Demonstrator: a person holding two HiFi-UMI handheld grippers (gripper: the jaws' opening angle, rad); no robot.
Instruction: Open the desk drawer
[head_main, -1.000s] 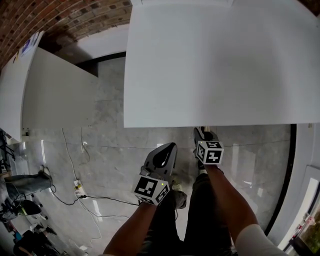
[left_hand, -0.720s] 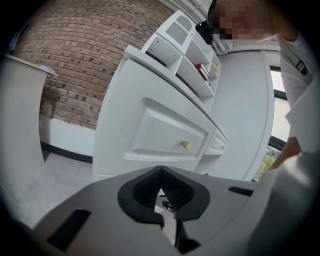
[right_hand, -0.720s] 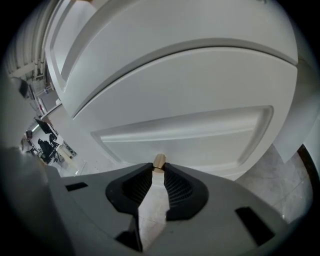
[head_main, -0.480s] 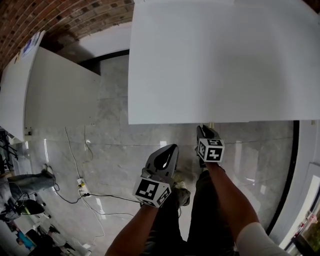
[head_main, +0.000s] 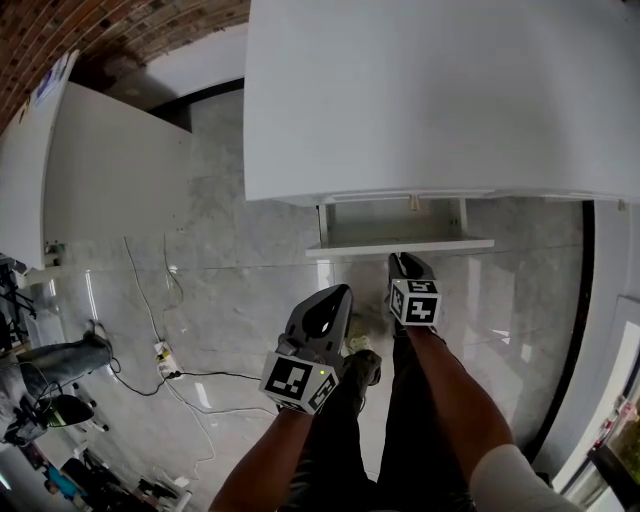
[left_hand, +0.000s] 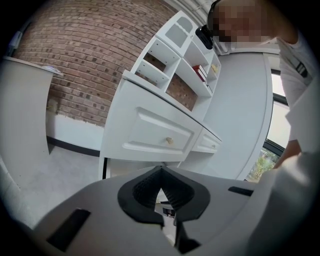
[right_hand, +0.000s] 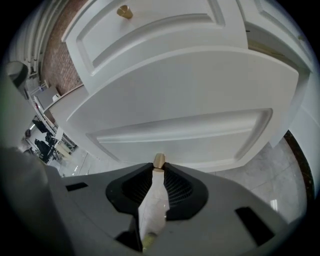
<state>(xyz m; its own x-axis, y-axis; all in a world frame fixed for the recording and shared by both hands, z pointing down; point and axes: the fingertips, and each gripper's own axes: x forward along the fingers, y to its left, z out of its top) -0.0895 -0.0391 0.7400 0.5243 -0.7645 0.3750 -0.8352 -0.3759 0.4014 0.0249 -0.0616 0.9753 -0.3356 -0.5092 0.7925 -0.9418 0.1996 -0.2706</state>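
The white desk (head_main: 430, 100) fills the top of the head view. Its drawer (head_main: 400, 246) stands pulled out below the desk's front edge, the inside showing. My right gripper (head_main: 405, 265) is at the middle of the drawer front. In the right gripper view the panelled drawer front (right_hand: 180, 130) is close ahead, and the jaws, which have just been closing, grip its small brass knob (right_hand: 159, 161). My left gripper (head_main: 335, 298) hangs further left, away from the drawer, its jaws together on nothing. It looks at the desk's other drawer (left_hand: 157, 134) with its knob (left_hand: 169, 141).
A second white desk (head_main: 110, 180) stands at the left by the brick wall. Cables and a power strip (head_main: 160, 375) lie on the marble floor. My legs and shoes (head_main: 362, 365) are below the grippers. Open shelves (left_hand: 175, 55) rise above the desk.
The drawer has slid out from under the desk top towards me, with the right gripper at its front. The left gripper has shifted a little.
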